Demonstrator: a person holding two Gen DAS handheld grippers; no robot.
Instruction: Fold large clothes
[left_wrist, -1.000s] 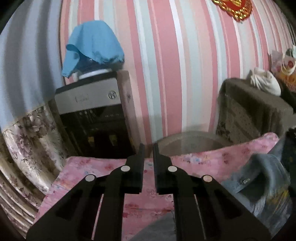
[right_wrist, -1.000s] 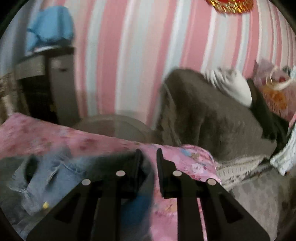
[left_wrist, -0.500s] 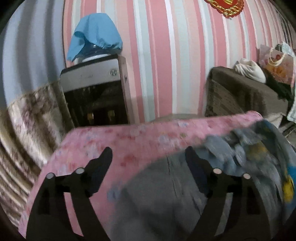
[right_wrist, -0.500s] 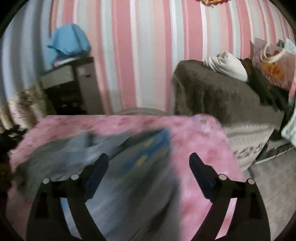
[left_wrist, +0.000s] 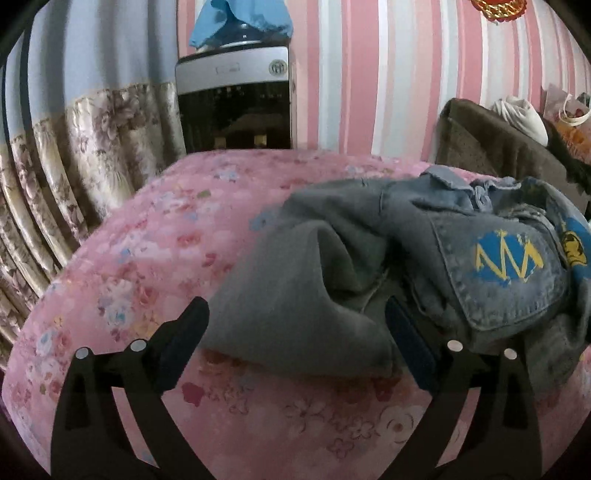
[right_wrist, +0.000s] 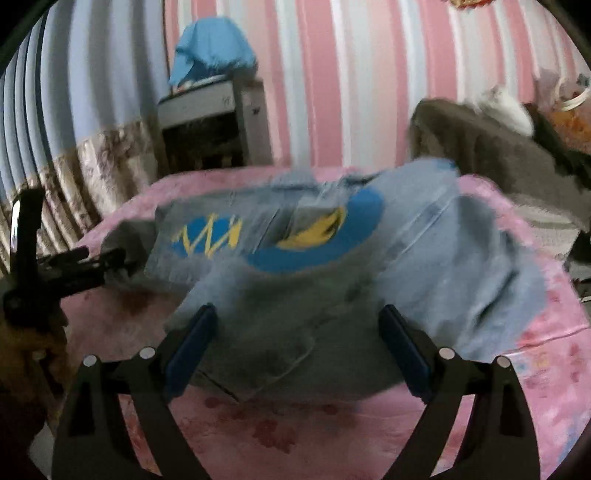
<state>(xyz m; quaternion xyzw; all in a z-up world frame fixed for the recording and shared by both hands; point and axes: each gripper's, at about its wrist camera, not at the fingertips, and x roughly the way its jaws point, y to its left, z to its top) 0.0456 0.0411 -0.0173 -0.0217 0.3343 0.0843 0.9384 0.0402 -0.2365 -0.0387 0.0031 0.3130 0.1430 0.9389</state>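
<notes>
Pink floral bedding (left_wrist: 155, 258) carries the crumpled denim jacket (left_wrist: 491, 266), its length running left to right, its grey sleeve (left_wrist: 303, 317) between the opening left gripper (left_wrist: 295, 332), its hem between the closing, empty right gripper (right_wrist: 299, 332).

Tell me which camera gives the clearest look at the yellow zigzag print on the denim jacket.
The left wrist view. There the zigzag print on the denim jacket is sharp and close, its blue patch and yellow lines distinct. The right wrist view also shows the print, but smeared by motion blur and farther off.
</notes>
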